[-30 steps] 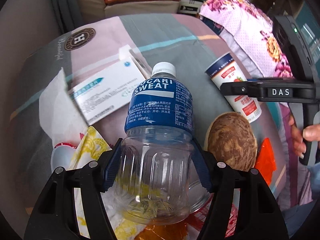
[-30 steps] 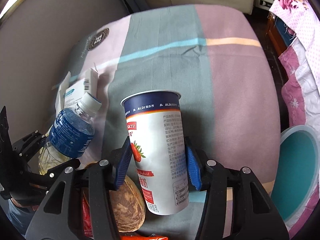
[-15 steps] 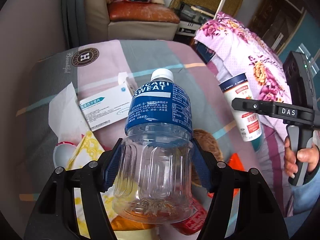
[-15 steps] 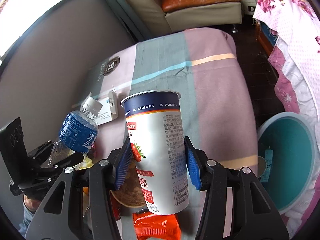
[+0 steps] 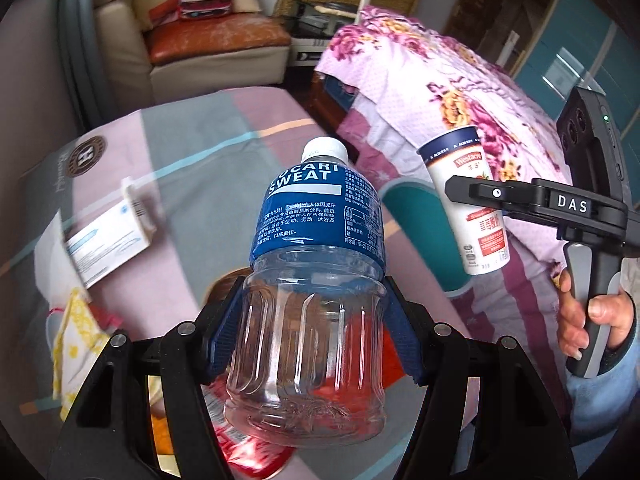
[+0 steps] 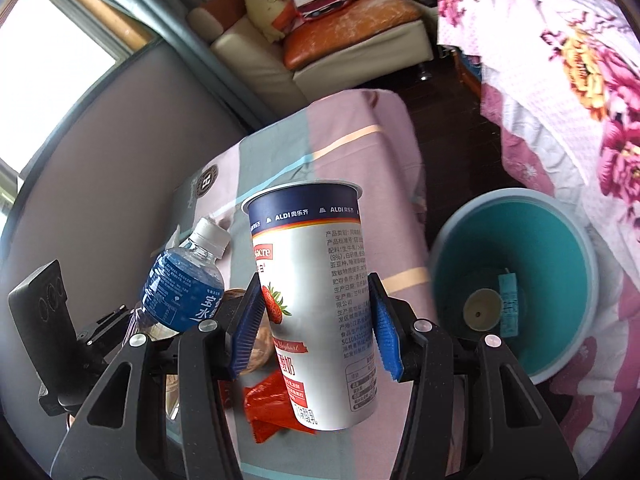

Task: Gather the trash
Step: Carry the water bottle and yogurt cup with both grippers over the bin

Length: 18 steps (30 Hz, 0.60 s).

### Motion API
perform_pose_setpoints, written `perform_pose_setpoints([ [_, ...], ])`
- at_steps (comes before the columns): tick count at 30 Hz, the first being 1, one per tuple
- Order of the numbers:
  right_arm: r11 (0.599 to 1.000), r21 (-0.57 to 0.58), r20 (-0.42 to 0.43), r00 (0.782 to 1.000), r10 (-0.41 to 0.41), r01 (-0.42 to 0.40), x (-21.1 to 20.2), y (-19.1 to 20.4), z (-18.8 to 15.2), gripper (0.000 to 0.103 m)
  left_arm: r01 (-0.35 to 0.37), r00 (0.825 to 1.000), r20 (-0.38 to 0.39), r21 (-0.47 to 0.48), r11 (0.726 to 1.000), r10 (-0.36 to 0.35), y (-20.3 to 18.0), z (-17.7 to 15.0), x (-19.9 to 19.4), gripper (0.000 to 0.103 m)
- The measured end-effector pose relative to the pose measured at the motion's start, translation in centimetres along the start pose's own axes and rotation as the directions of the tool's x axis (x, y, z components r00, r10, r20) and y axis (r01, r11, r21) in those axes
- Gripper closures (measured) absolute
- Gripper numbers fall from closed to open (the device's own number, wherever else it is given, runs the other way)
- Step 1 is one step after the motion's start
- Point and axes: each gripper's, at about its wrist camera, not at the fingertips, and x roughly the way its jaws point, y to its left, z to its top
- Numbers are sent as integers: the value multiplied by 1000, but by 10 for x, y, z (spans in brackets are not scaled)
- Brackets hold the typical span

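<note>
My left gripper (image 5: 314, 330) is shut on an empty clear Pocari Sweat bottle (image 5: 316, 264) with a blue label and white cap, held in the air above the table. My right gripper (image 6: 314, 330) is shut on a white strawberry yogurt cup (image 6: 320, 296) with a dark blue rim, also lifted. Each shows in the other view: the cup (image 5: 466, 200) to the right of the bottle, the bottle (image 6: 184, 280) to the left of the cup. A teal trash bin (image 6: 516, 296) stands on the floor to the right, with scraps at its bottom.
On the striped tablecloth (image 5: 192, 168) lie a white medicine box (image 5: 106, 236), a yellow-patterned wrapper (image 5: 76, 336), a brown round thing (image 6: 256, 340) and red wrappers (image 6: 276, 404). A floral-covered bed (image 6: 560, 60) is at the right, a sofa (image 6: 320, 36) behind.
Both grippers have lifted their loads up from the table and swung right. The teal bin has come fully into the right wrist view.
</note>
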Motion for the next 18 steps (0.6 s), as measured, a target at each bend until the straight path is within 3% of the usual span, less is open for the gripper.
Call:
perform_pose_setpoints([
  [11,990,134,116,992,-47,31,-49,-76,-10,55,46,996,-77,120,992,-37,-79,27,51,36],
  [18,974,224,123,990,-74,45,-60,-124,-17,55,71,985,-171,182,981,-39,-118,28,101,36],
])
